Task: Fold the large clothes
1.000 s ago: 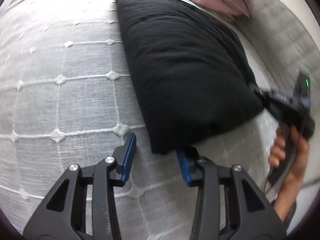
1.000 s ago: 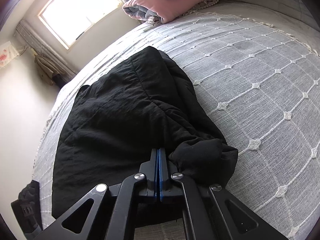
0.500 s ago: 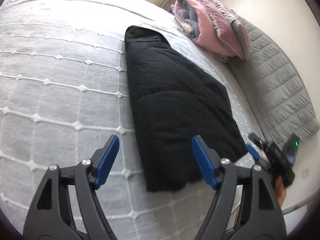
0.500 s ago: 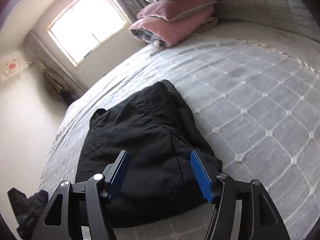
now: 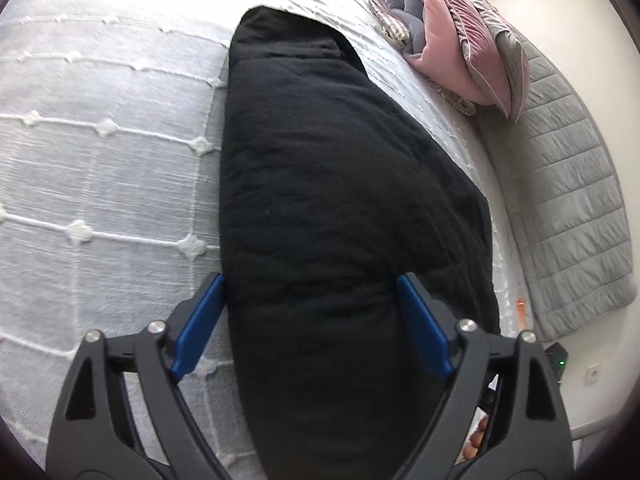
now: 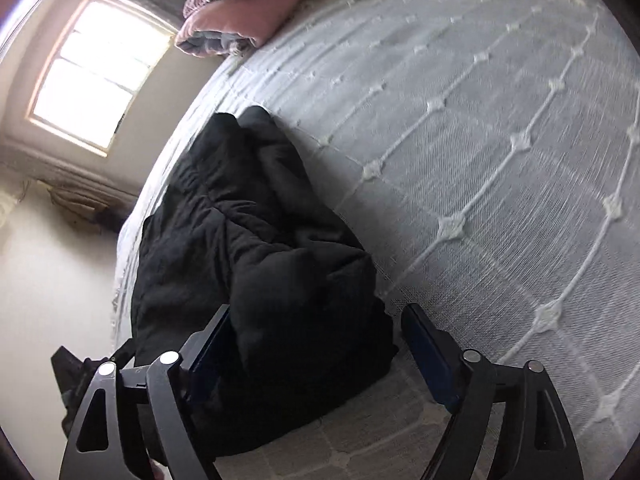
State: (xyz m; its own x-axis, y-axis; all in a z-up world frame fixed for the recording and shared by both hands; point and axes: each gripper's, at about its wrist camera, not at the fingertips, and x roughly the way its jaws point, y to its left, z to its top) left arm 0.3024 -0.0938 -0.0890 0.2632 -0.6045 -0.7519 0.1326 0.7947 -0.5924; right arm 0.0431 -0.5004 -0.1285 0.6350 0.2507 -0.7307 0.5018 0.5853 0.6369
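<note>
A black padded garment lies folded into a long bundle on the white bedspread. My left gripper hovers over its near end, blue pads spread wide and still opening, the cloth under the gap but not pinched. In the right wrist view the same garment shows rumpled folds. My right gripper straddles its near corner, jaws opening wide, with no pad pressing the cloth. The other handset shows dark at the lower left.
Pink and grey folded bedding is stacked at the far end of the bed. A grey quilted headboard curves along the right side. A bright window is in the far wall. The bedspread stretches wide to the right of the garment.
Both grippers opened and let go of the garment. The left one pulled back, then came in over the bundle's near end; the right one rolled and dropped closer to the near corner.
</note>
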